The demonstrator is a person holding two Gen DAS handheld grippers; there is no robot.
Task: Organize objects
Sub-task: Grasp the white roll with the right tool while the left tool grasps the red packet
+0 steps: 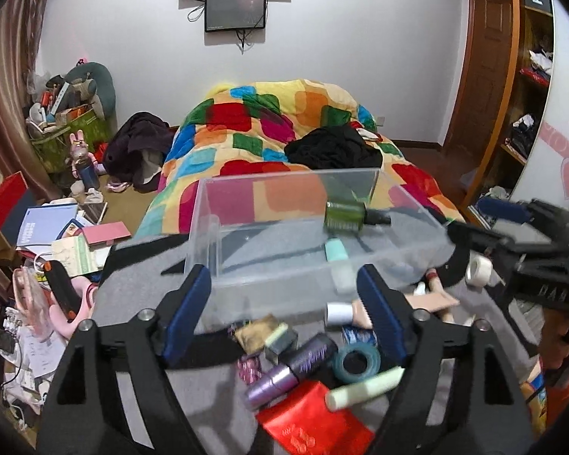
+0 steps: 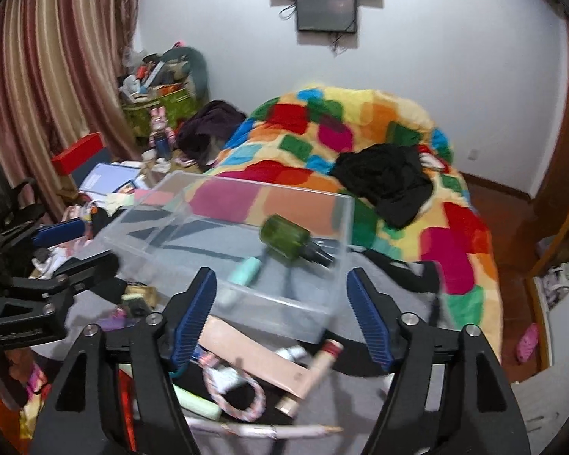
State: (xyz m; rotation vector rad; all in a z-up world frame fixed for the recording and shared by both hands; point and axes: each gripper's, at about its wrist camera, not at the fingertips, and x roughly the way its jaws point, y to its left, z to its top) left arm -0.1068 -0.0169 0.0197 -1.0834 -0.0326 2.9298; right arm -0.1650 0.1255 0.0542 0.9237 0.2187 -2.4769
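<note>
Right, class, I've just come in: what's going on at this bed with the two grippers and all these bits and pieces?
A person is sorting small toiletries into a clear plastic box on a grey cloth. A green bottle and a mint tube already lie inside it. The left gripper and the right gripper are both open and hold nothing. A purple tube, a tape roll and a red packet wait outside.

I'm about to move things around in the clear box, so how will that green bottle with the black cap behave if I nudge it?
The green bottle lies on its side in the clear plastic box, so its round body will probably roll when pushed. It looks like glass, so likely heavy for its size and breakable. The smooth surface may slip between gripper pads.
</note>
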